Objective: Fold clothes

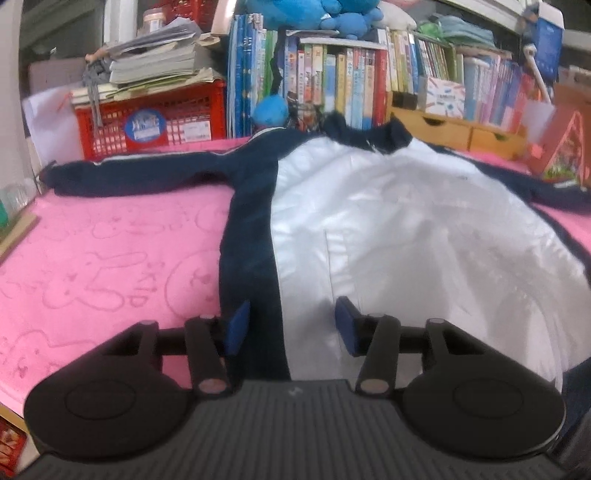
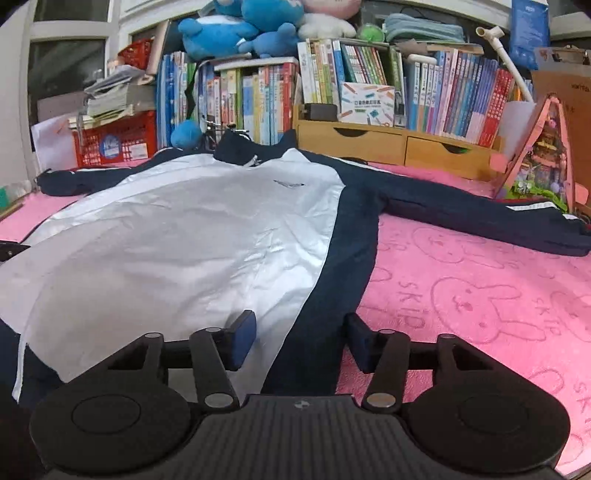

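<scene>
Both grippers, left [image 1: 291, 325] and right [image 2: 301, 339], gape wide, empty, over the jacket [image 2: 192, 236] hem; its collar points away, sleeves outstretched sideways.

Jacket [image 1: 388, 229] lies spread flat on pink blanket [image 1: 92, 266], filling centre and right of frame; white front panel, navy side strip and navy collar at top centre; one navy sleeve stretched toward left edge of frame, other sleeve runs off right edge; left tongs [image 1: 291, 325] at bottom centre, blue pads wide apart, nothing between them; left pad over the navy side strip, right pad over the white panel; contact with cloth unclear; red crate [image 1: 155, 122] upper left with stacked papers on top; row of books [image 1: 351, 81] across top behind collar; blue plush toys [image 1: 314, 14] above books; wooden drawers [image 1: 461, 129] upper right.
</scene>
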`<state>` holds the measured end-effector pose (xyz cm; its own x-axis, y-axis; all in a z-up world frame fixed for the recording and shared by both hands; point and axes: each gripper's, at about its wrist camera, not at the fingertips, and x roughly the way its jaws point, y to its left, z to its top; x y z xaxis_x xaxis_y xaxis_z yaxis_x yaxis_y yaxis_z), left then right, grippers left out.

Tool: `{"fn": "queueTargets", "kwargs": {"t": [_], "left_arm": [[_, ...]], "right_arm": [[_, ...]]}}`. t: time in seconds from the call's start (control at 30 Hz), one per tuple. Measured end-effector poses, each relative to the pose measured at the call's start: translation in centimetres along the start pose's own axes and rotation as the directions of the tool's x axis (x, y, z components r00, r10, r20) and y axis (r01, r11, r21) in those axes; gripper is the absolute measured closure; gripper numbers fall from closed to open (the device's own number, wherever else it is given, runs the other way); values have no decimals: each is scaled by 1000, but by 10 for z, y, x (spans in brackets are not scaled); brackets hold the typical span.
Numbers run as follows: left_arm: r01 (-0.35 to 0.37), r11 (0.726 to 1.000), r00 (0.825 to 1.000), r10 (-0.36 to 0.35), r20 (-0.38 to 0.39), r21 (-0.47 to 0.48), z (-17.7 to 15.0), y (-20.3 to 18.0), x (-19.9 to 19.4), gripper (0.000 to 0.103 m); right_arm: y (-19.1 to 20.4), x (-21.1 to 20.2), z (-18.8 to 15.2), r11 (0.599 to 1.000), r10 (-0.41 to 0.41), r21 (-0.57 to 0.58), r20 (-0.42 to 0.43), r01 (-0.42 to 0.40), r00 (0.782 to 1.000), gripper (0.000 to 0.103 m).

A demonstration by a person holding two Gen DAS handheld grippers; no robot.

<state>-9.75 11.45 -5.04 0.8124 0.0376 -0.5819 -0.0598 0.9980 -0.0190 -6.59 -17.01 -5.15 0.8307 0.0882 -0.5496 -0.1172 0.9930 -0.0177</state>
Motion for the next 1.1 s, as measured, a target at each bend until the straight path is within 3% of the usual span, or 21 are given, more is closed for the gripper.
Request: {"fn": "queueTargets", "kwargs": {"t": [0.03,0.1,0.17,0.27,0.3,0.37,0.4,0.43,0.47,0.5,0.57,0.6,0.63,0.73,0.8,0.87,0.97,1.0,1.03,1.1], "left_arm": [[2,1000,1000,-2,-7,4,0,0,-2,61],[45,999,999,-45,-23,-18,1,2,-9,62],[65,998,998,-66,-24,-16,3,2,-14,62],[48,999,999,-48,-19,-4,5,4,-14,62],[42,999,999,-42,-18,-9,6,5,-11,62],[35,999,999,-35,-18,-27,8,7,-5,59],[31,999,999,-32,-18,-36,9,8,-2,58],[28,999,999,-28,-18,-44,11,9,0,53],[24,998,1000,-25,-18,-53,12,11,3,49],[20,998,1000,-22,-18,-62,13,12,6,49],[13,997,1000,-15,-18,-79,16,14,12,50],[15,997,1000,-16,-9,-73,18,14,11,51],[19,998,1000,-19,4,-62,20,14,8,51],[21,999,999,-20,28,-32,26,18,1,51],[8,999,1000,-7,20,-48,30,28,4,51],[-2,996,1000,3,11,-92,41,43,9,51],[-7,960,999,15,28,-279,62,82,22,45],[-5,939,999,18,33,-344,70,94,26,45],[-14,919,999,31,38,-394,78,108,35,45],[-49,886,996,76,40,-461,93,134,56,44]], "right_arm": [[-3,-3,1,1000,9,23,-9,-9,1000,87],[-12,-12,5,991,88,102,-34,-85,996,99],[-21,-23,10,967,195,176,-45,-185,980,99],[-28,-26,12,971,178,170,-51,-168,983,95],[-33,-23,10,973,162,177,-52,-151,985,90],[-39,-17,6,966,176,201,-59,-161,983,65],[-40,-13,5,959,201,216,-70,-181,977,38],[-36,-10,2,955,227,208,-61,-210,972,25],[-32,-8,0,951,254,191,-46,-241,966,24],[-24,-4,-2,955,260,157,-31,-252,965,29],[-12,3,0,966,230,128,-21,-226,973,56],[-11,4,3,968,218,132,-33,-212,975,74],[-10,5,7,970,209,137,-49,-201,977,84],[-14,1,9,989,126,94,-91,-117,988,94],[-18,-4,7,999,41,35,-113,-37,993,93],[-22,-9,9,1000,22,16,-108,-20,994,90],[-10,-13,27,996,-53,-67,-41,50,998,70],[-3,-14,34,991,-84,-102,-11,82,996,52],[3,-12,41,990,-71,-121,10,71,997,36],[18,0,56,989,4,-145,35,2,999,30]]}}
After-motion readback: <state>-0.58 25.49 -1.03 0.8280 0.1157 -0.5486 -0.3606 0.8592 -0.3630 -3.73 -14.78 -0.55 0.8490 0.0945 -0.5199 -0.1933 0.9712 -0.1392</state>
